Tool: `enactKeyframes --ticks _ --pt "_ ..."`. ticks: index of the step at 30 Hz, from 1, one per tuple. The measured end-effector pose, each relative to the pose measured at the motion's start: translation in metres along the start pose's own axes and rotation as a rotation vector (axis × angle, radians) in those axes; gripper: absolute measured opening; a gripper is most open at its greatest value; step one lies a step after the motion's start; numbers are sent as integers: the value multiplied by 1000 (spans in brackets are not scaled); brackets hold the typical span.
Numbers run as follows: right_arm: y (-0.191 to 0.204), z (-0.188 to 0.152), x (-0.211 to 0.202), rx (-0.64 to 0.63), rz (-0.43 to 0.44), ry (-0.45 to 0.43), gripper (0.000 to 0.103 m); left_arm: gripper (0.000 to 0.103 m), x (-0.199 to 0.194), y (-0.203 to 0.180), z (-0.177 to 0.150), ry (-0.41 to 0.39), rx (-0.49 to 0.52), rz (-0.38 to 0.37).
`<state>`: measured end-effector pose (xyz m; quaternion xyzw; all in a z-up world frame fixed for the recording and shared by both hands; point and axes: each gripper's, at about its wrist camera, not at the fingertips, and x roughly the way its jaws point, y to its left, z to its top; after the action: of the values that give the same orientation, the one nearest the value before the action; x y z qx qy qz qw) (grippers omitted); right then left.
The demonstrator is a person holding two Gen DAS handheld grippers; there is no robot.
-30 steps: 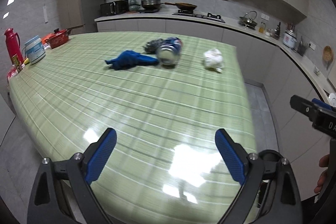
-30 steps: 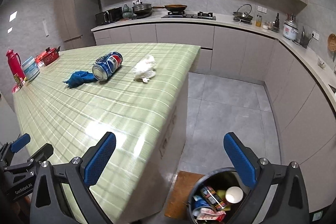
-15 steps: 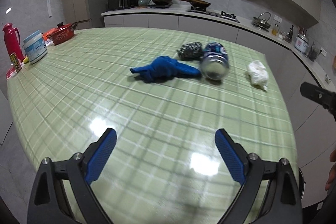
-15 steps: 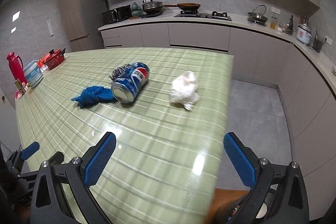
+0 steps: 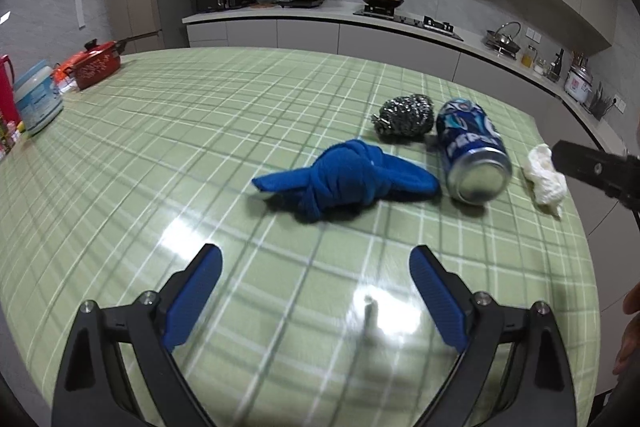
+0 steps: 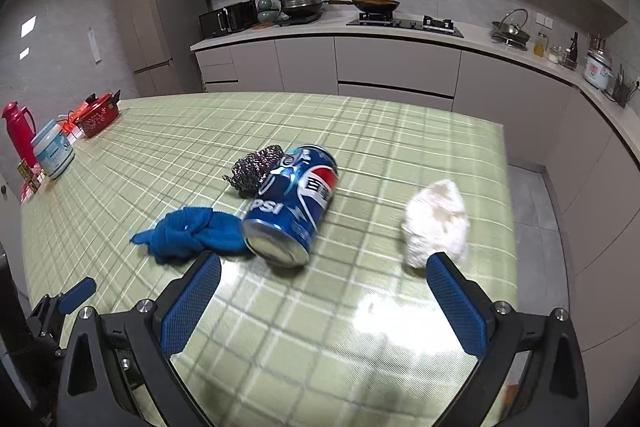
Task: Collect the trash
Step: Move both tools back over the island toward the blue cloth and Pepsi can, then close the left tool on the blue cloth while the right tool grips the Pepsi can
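Observation:
On the green checked table (image 5: 160, 155) a blue Pepsi can (image 5: 472, 151) (image 6: 296, 203) lies on its side. A knotted blue cloth (image 5: 344, 179) (image 6: 192, 233) lies to its left, a steel wool scrubber (image 5: 404, 115) (image 6: 258, 169) behind it, and a crumpled white tissue (image 5: 546, 175) (image 6: 436, 221) to its right. My left gripper (image 5: 316, 291) is open above the table, short of the cloth. Also open, my right gripper (image 6: 320, 295) hovers just short of the can and the tissue, with nothing between its fingers.
At the table's far left stand a red pot (image 5: 98, 65), a white tub (image 5: 38, 103) and a red flask (image 6: 18, 131). The table's right edge drops to the floor (image 6: 528, 195). Kitchen counters (image 6: 360, 31) run along the back and right walls.
Both grippers have moved forward over the table toward the trash, so the can, cloth and tissue appear much closer. The bin seen below the right gripper has left view.

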<state>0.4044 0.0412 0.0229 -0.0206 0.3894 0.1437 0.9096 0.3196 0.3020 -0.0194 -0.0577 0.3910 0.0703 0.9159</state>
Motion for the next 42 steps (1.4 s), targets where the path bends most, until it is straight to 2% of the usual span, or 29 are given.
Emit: enactKeyframes --ticks 13,19,22,25,26,27,28,32,42 --pt "14 30 87 26 8 89 102 95 69 7 43 80 -49 -73" --pt "11 32 108 45 14 122 84 92 79 12 54 87 -58 -89" --pt "10 30 118 53 24 147 81 91 82 14 57 86 -58 -94" --pt "7 25 119 63 38 145 71 80 81 13 58 82 -48 -104" --pt "7 24 118 64 39 142 71 67 79 12 57 77 -42 -113" --pt "6 23 116 65 45 137 70 47 79 12 58 74 -37 -122" --pt "7 22 113 64 46 132 70 43 78 12 58 76 -32 -134" --pt "4 21 100 63 51 108 69 39 73 15 54 81 -46 -158" --pt "-6 16 54 49 71 54 69 38 39 6 49 21 -37 -125"
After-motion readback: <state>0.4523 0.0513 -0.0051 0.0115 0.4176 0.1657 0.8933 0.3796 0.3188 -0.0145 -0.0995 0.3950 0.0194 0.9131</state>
